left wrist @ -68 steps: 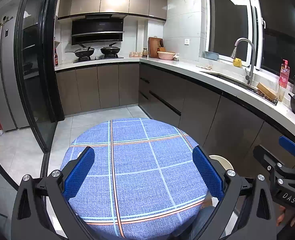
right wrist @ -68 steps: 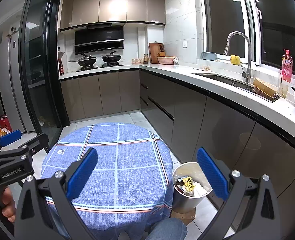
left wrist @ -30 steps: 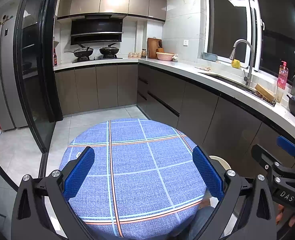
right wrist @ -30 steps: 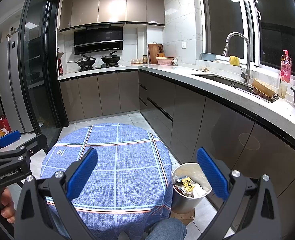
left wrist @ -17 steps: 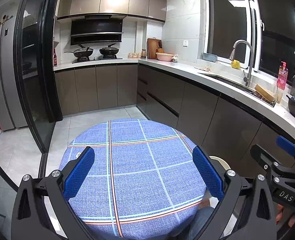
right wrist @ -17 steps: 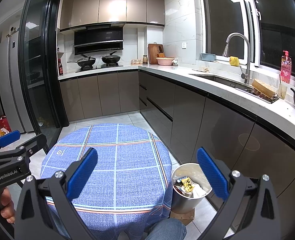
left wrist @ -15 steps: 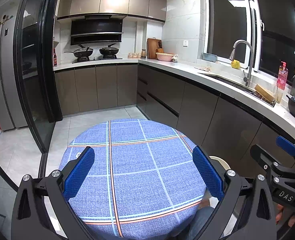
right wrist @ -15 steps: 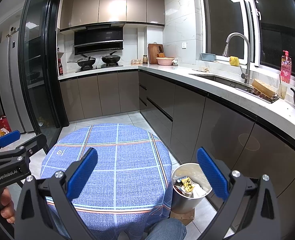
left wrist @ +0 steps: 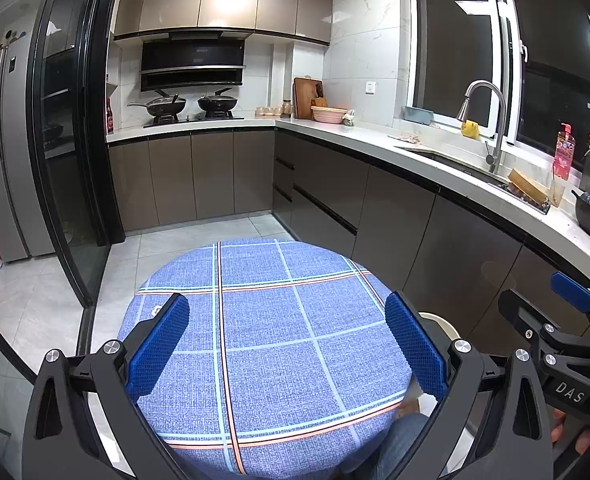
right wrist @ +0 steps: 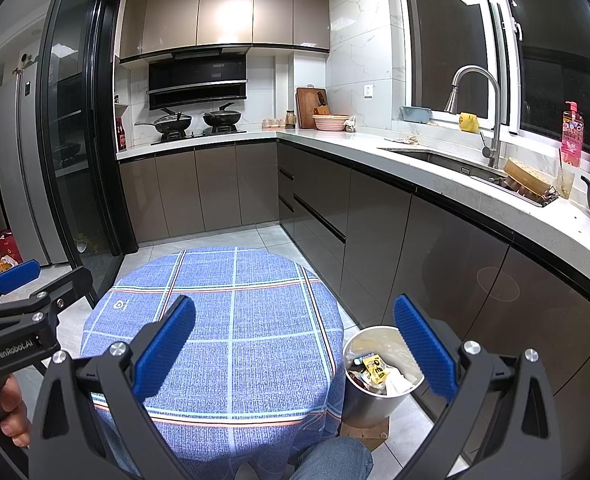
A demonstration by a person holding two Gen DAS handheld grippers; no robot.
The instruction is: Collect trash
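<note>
Your left gripper [left wrist: 287,344] hung spread wide and empty over the table [left wrist: 263,344]; your right gripper [right wrist: 295,344] likewise, gaping, nothing held. Across the last two seconds nothing shifted: both tools stayed level, the cloth stayed bare. No trash lay between or ahead of either tool's fingers. The trash [right wrist: 379,376] sat in the bin [right wrist: 369,406], just right of the right gripper's right finger, beside the table. Judged: collecting looked finished. Readable: "DAS" on the right gripper's body, "GenRobot.AI" on the left's; the bin wrapper's print was too small.
</note>
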